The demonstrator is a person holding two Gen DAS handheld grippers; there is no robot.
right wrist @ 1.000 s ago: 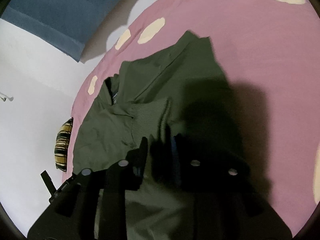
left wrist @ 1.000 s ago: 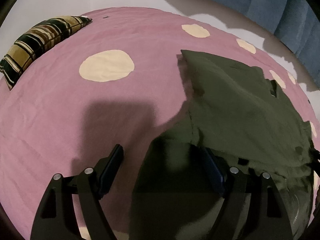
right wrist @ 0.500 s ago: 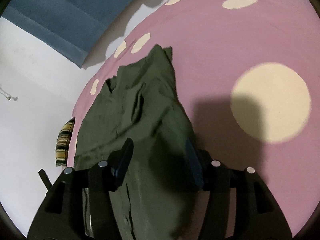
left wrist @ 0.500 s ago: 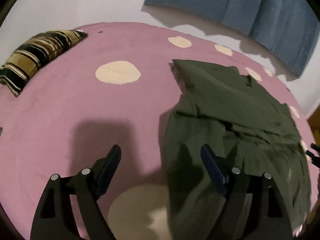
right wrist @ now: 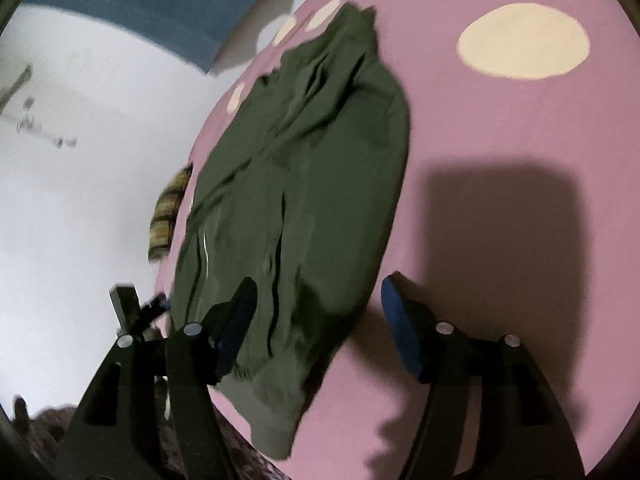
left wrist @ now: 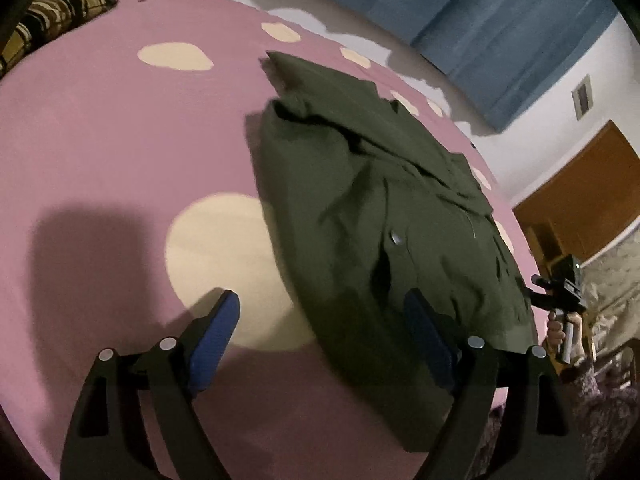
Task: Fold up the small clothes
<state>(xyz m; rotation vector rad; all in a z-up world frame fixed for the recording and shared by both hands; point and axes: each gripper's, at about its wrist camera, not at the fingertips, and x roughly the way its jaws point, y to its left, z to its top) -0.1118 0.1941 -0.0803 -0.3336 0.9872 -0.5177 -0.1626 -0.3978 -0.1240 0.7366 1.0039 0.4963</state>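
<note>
I read the green garment (left wrist: 372, 216) as light, soft and limp woven cloth: it will sag and crease wherever it is unsupported, and its metal snap (left wrist: 397, 237) adds almost no weight. It lies folded lengthwise on the pink bed cover (left wrist: 120, 128), a long strip running from near me towards the far edge. My best holds, I judge, are the two near corners of the hem, pinched through all layers so nothing slides apart.

In the left wrist view the left gripper (left wrist: 322, 320) has its jaws spread wide and empty; the garment's near end lies under the right-hand jaw, from 12 to 3 o'clock. The right gripper (right wrist: 316, 308) has jaws opening, nothing pinched; the cloth sits from 9 to 12 o'clock, beneath the left-hand jaw.
</note>
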